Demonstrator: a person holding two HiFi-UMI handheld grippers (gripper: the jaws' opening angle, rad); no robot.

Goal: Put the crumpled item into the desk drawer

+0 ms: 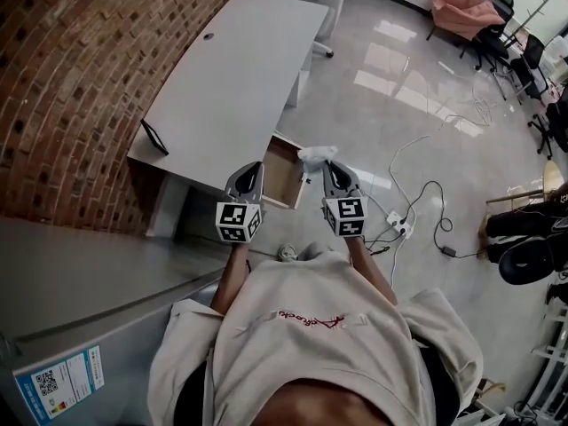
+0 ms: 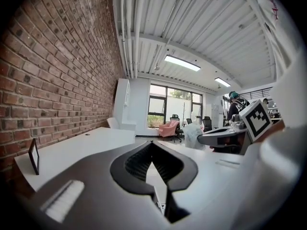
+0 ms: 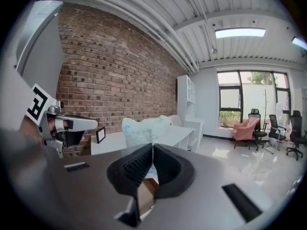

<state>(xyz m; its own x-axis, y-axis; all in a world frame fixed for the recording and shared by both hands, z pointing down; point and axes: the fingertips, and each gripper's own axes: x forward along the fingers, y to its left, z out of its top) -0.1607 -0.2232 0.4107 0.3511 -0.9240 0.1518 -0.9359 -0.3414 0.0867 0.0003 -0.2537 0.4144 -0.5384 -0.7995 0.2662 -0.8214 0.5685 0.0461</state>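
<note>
Right tool [image 1: 330, 167] clamped on the crumpled wad [image 1: 317, 155], wad held up just right of the open drawer [image 1: 282, 177], left tool [image 1: 251, 171] pinched shut, empty, at the drawer's left, counter [image 1: 240, 78] beyond.

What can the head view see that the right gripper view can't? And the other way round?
Only the head view shows the person's sweatshirt and the power strip on the floor. Only the right gripper view shows the windows and the ceiling light. Both show the white desk, the brick wall, the left gripper and the crumpled item, which is pinched in the shut right gripper.
</note>
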